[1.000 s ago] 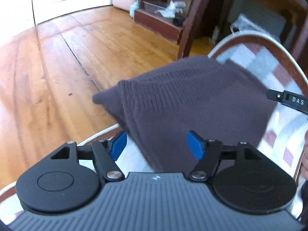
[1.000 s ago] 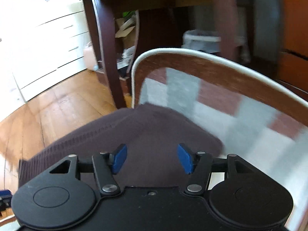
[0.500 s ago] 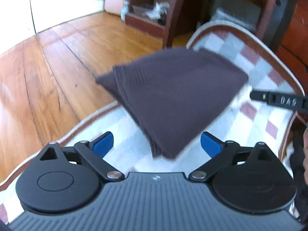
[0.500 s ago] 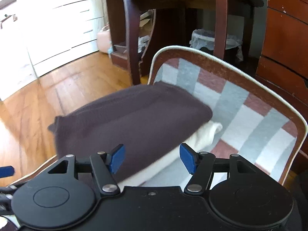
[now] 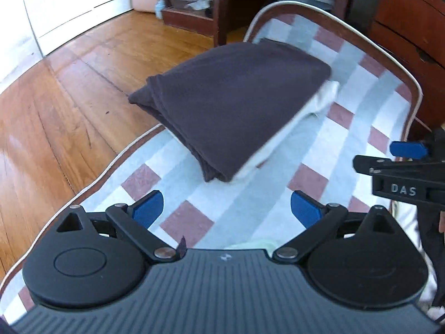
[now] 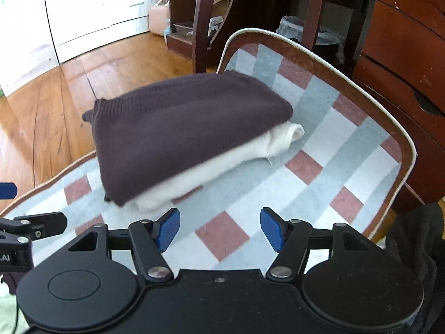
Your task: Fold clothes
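On checked rug, folded brown sweater, white garment beneath

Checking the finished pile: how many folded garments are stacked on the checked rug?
2: a dark knitted top lies uppermost, and a white garment lies directly beneath it, its edge showing at the right. More may be hidden beneath.
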Action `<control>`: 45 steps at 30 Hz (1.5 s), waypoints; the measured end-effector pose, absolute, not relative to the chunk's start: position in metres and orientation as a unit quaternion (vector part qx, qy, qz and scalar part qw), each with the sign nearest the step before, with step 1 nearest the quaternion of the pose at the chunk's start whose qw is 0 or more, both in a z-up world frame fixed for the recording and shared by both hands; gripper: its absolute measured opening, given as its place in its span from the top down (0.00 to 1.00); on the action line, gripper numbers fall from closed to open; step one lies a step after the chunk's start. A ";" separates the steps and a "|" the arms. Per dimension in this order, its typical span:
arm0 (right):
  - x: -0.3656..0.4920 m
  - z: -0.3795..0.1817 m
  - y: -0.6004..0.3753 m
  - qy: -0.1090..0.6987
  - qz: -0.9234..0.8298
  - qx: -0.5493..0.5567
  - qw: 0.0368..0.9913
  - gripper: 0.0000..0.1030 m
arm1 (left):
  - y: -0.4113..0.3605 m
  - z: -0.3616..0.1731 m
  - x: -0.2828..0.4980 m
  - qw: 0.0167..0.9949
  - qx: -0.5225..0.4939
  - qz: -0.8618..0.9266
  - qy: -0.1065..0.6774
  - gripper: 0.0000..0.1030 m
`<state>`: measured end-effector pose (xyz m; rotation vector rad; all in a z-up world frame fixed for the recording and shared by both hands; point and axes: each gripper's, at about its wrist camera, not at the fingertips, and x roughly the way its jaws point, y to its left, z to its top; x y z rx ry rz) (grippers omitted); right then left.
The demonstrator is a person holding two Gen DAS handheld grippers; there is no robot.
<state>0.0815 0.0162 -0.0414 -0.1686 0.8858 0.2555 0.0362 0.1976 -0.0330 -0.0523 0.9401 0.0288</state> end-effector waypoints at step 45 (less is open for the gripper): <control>0.020 -0.012 -0.007 0.446 0.122 -0.124 0.878 0.20 | 0.164 -0.014 -0.009 0.898 0.025 -0.042 0.437 0.03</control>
